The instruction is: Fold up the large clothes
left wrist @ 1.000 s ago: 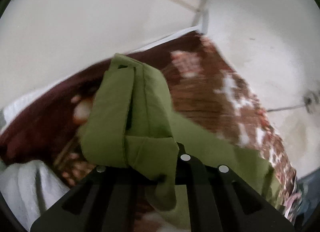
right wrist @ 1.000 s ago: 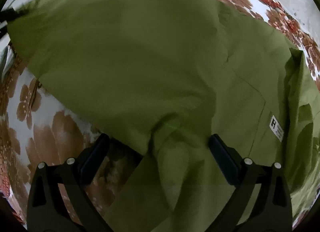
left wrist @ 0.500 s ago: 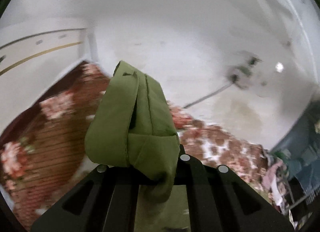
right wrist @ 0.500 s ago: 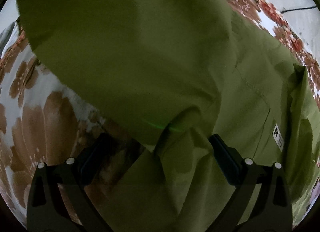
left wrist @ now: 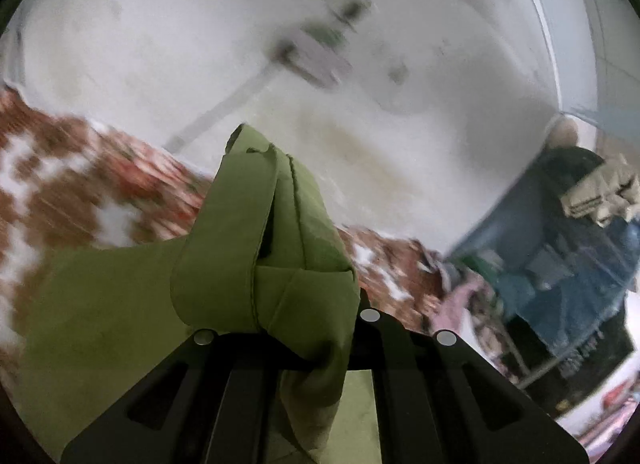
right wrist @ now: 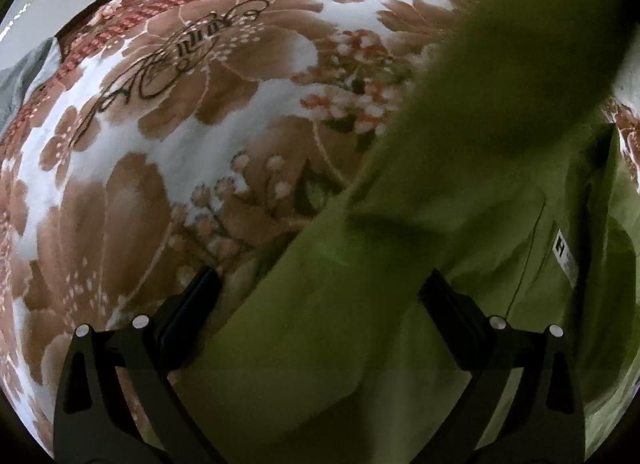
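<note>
Your left gripper (left wrist: 280,328) has its jaws clamped on a bunched fold of the green garment (left wrist: 264,248); the cloth bulges up over the black fingers in thick doubled layers, and a tail of it hangs down between them. From that bunch the garment runs off to the left as a broad sheet over the floral blanket (left wrist: 60,192). Behind it stand a pale wall (left wrist: 160,44) with a blurred fixture and a strip running down from it, and at the right a cluttered blue stand (left wrist: 568,264) holding stacked things too blurred to name.

Your right gripper (right wrist: 320,288) points steeply down at the bed, its jaws wide apart and gripping nothing. The garment (right wrist: 400,304) lies between and beneath the two fingers, covering the right half of that view, with a small white label (right wrist: 564,260) on it near the right edge. A blurred fold of the same cloth rises across the upper right. The blanket (right wrist: 180,124), brown flowers on white, fills the left half, bare of clothing, out to its red-patterned far edge.
</note>
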Available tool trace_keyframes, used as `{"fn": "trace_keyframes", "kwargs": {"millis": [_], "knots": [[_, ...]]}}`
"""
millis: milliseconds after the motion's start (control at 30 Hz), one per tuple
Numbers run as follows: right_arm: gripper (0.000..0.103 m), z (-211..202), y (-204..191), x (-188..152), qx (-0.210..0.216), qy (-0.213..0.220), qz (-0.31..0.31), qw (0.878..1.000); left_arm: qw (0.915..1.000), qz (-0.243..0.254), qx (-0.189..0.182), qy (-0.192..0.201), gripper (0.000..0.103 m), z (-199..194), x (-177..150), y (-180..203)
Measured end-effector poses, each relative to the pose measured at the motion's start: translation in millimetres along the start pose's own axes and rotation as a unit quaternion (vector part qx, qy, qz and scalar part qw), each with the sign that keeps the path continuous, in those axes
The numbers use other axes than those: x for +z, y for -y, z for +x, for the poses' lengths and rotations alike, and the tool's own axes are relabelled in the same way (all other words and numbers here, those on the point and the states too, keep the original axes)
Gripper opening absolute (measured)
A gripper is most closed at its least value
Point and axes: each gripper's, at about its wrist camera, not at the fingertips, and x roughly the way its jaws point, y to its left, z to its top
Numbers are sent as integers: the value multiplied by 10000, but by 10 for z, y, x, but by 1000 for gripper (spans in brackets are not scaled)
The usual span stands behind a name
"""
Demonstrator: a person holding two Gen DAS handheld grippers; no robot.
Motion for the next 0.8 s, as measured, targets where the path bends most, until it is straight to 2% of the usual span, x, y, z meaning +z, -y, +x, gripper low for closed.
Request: {"fn": "trace_keyframes", "kwargs": {"millis": [167, 300, 367, 467, 500, 633, 700, 733, 800], "knots": [[99, -44, 15, -169, 216, 247, -97, 9994, 9974, -141, -121, -701, 3, 907, -714, 417], [99, -77, 72, -330, 440, 513, -24, 9977, 9888, -46, 136, -1485, 3, 1548, -1299, 565], [99, -84, 113, -354, 515, 557, -101, 9971, 9802, 363, 378, -1908, 3, 1850, -1598, 640], [99, -88, 177, -339, 656, 609, -281, 9956, 9671, 891, 775, -2253, 4, 2134, -1855, 641], [99, -101, 179, -368, 715, 651, -344, 9947, 9608, 974, 906, -2432, 4, 2253, -1975, 612], [99, -133, 187, -459, 871, 794, -486, 9918, 9463, 1086, 1143, -2823, 5, 2446, -2132, 495], [99, -130, 176, -469, 848, 831, -505, 9916, 9354, 1404, 1331, -2958, 7, 2541, -2293, 521], [99, -132, 169, -468, 836, 833, -512, 9917, 9314, 1504, 1401, -3003, 9, 2587, -2341, 535], [99, -135, 167, -478, 848, 849, -558, 9912, 9193, 1664, 1495, -3238, 23, 2675, -2523, 563]]}}
